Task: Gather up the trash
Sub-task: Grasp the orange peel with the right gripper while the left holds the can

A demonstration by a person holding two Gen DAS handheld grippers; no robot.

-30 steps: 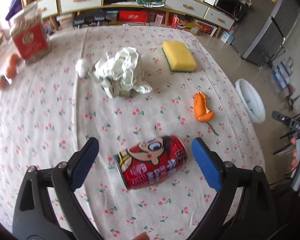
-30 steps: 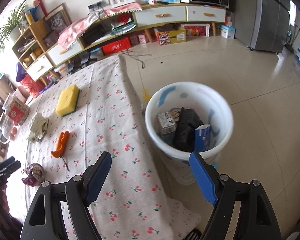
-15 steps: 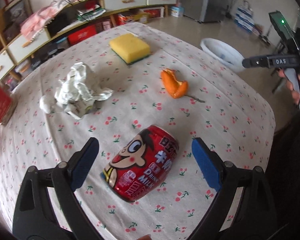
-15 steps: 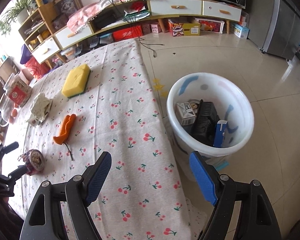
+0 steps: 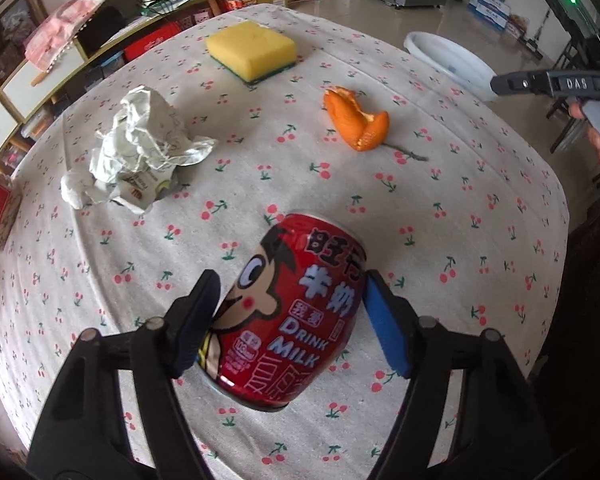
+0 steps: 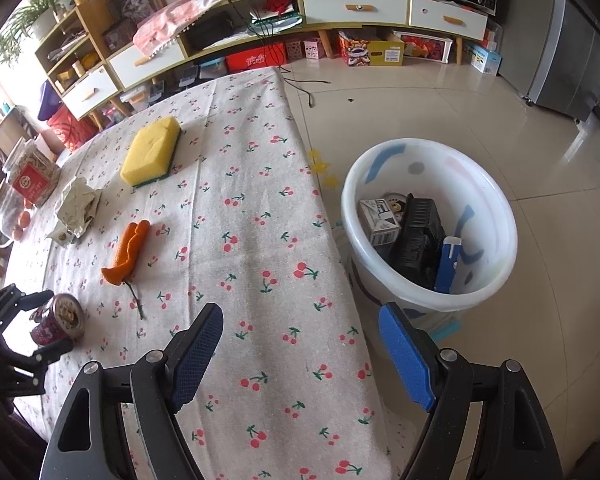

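A red milk can (image 5: 296, 312) lies on its side on the cherry-print tablecloth (image 5: 460, 208). My left gripper (image 5: 292, 284) straddles it, its jaws closing, and both blue pads (image 5: 380, 320) sit against the can's sides. The right wrist view shows the same can (image 6: 62, 318) at far left between the left gripper's fingers. An orange peel (image 5: 358, 120), a crumpled paper wrapper (image 5: 144, 152) and a small white wad lie farther back. My right gripper (image 6: 302, 316) hangs open and empty over the table's edge, beside the white trash bin (image 6: 496, 216).
A yellow sponge (image 5: 250, 52) lies at the far side of the table, and a jar with a red label (image 6: 34, 176) stands at the left. The bin on the tiled floor holds boxes and a black object. Low shelves line the back wall.
My left gripper rolled, sank around the can, and its jaws narrowed until the pads met the can's sides. The right gripper drifted over the table edge and stayed open.
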